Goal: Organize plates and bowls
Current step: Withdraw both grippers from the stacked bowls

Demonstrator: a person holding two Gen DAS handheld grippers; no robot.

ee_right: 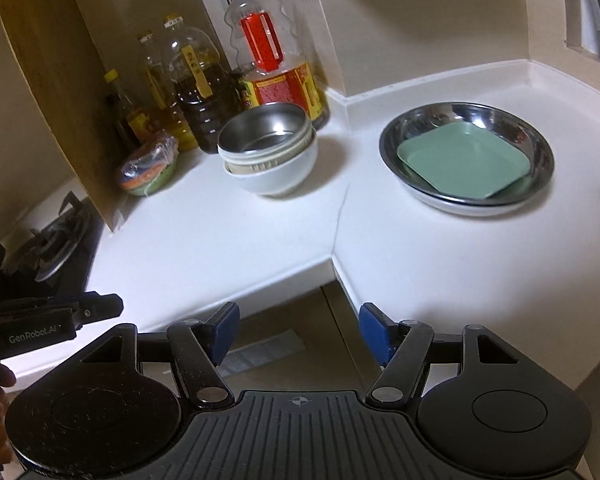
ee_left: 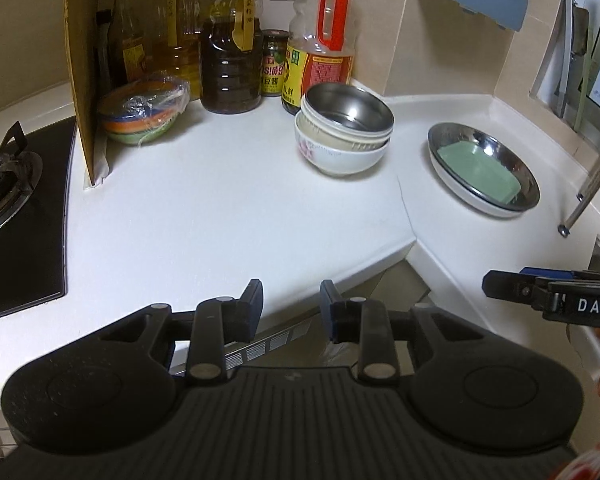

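While both grippers are hanging open and empty, the left gripper narrower than the right gripper, a white countertop is spreading ahead, with perhaps a stove lying left.

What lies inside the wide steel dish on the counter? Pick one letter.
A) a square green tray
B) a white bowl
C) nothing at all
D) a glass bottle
A: the right wrist view shows a square green tray lying inside the wide steel dish, while the bottles stand against the back wall and the white bowl sits apart to the left with a steel bowl nested in it.
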